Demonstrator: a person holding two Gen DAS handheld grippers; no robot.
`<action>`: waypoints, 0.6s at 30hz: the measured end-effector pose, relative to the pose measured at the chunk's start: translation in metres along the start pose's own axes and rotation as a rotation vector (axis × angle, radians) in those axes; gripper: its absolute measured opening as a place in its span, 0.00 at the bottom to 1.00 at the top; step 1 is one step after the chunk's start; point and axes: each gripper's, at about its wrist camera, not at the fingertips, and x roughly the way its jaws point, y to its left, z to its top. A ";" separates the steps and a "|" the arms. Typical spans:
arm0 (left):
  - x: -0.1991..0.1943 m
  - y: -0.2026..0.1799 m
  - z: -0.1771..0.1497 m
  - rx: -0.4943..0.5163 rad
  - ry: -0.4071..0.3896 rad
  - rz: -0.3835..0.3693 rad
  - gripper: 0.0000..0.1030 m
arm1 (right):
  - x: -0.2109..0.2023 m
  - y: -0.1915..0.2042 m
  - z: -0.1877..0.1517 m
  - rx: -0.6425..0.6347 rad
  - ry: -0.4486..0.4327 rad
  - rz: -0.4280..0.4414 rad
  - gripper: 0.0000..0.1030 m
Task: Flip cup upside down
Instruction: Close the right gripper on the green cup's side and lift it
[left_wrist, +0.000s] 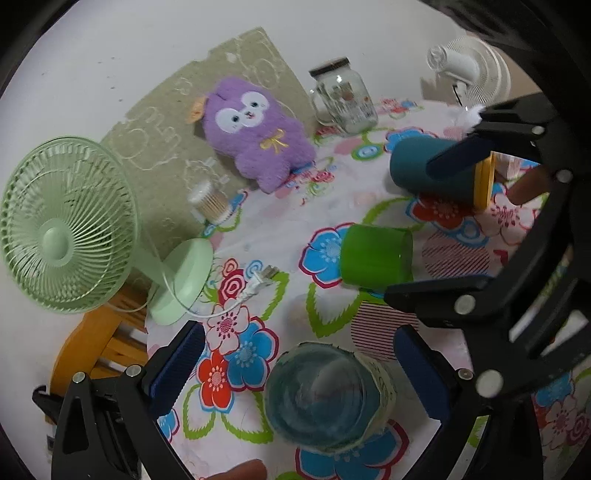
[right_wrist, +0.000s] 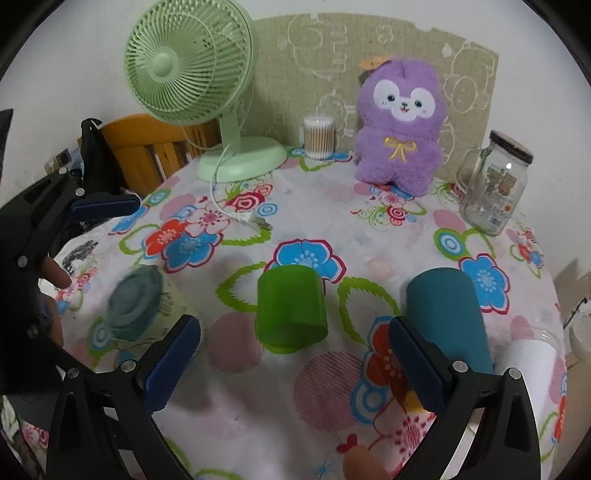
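Three cups stand upside down on the flowered tablecloth. A clear glass cup with a paper label (left_wrist: 325, 397) stands between the wide-open fingers of my left gripper (left_wrist: 299, 369), untouched; it also shows blurred in the right wrist view (right_wrist: 138, 306). A green plastic cup (left_wrist: 375, 256) (right_wrist: 291, 308) stands in the middle. A teal cup with a yellow rim (left_wrist: 436, 171) (right_wrist: 448, 314) stands at the right. My right gripper (right_wrist: 291, 360) is open and empty, in front of the green cup, its right finger beside the teal cup.
A green desk fan (right_wrist: 192, 62) with a loose white cord and plug (right_wrist: 255, 221), a cotton swab tub (right_wrist: 319, 136), a purple plush toy (right_wrist: 400, 125) and a lidded glass jar mug (right_wrist: 493, 184) stand at the back. A white fan (left_wrist: 469, 66) and wooden chair (right_wrist: 147, 147) are beside the table.
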 end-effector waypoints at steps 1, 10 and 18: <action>0.003 -0.002 0.000 0.010 0.008 -0.008 1.00 | 0.005 -0.002 0.000 -0.001 0.012 0.004 0.92; 0.018 -0.003 -0.002 0.008 0.042 -0.017 1.00 | 0.037 -0.005 0.001 -0.023 0.084 0.046 0.52; -0.002 -0.001 -0.003 -0.014 0.012 -0.022 1.00 | 0.010 -0.004 -0.001 0.000 0.028 0.033 0.52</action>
